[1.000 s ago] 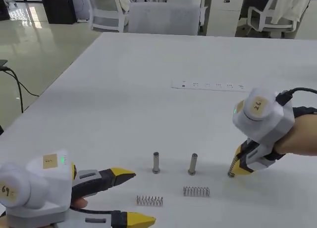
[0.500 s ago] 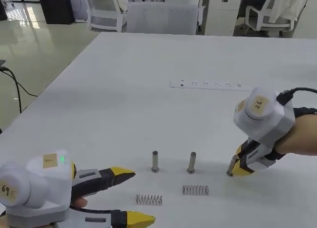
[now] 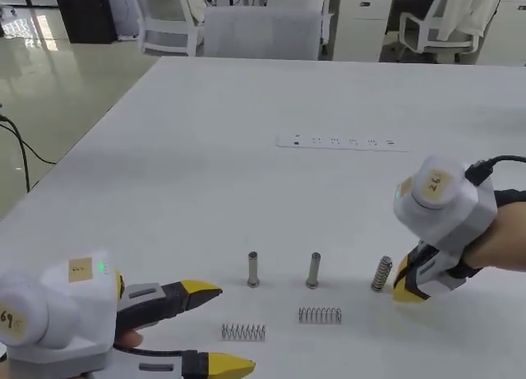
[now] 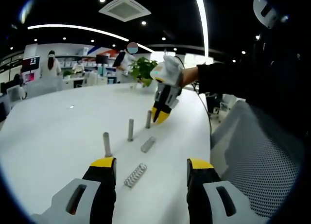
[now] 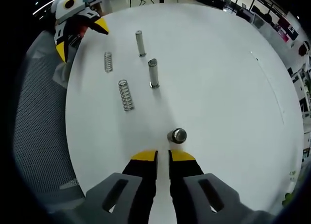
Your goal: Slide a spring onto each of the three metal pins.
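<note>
Smooth matt white table [image 3: 205, 149], polished metal pins [image 3: 253, 269], thin wire springs [image 3: 243, 332], power strip [image 3: 341, 142] probably plastic

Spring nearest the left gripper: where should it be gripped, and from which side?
Probably at its middle coils, pinched across its width, coming in from the end facing the left gripper. The spring lies flat on its side, roughly in line with that gripper's open jaws, and a middle grip leaves both ends free to go over a pin.
</note>
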Demonstrator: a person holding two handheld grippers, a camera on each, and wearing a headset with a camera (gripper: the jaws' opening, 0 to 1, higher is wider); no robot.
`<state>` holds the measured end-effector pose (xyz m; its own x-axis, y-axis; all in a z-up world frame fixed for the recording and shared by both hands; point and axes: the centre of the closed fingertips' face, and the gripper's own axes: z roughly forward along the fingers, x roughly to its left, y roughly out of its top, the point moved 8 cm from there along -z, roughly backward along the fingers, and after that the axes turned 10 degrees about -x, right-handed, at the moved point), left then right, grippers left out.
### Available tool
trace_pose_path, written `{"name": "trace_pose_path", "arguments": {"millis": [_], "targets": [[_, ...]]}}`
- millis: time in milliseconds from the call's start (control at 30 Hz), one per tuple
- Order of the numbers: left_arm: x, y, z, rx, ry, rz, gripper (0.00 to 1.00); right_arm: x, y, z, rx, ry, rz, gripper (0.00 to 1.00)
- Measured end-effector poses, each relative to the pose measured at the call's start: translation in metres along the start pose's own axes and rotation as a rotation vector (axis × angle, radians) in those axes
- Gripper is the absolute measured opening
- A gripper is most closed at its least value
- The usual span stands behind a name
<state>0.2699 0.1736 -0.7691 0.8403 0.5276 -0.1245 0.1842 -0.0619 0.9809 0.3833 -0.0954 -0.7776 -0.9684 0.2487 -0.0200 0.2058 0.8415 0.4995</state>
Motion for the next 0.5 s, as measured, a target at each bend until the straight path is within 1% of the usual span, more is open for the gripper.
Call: {"name": "trace_pose_path", "arguments": {"millis": [67,233,500], "targets": [[-0.001,0.0,0.0,0.001,-0.002,0.0,0.53,0.003,0.0,0.0,0.004,0.006,0.01,0.05],[-0.001,0.0,0.001,0.002,-0.006,0.001,0.53,0.011,0.0,0.003,0.003,0.016,0.001,0.06],[-0.002,0.0,0.001,0.003,-0.007,0.001,0.53,0.029,0.012,0.004,-0.02,0.056,-0.018,0.08]]}}
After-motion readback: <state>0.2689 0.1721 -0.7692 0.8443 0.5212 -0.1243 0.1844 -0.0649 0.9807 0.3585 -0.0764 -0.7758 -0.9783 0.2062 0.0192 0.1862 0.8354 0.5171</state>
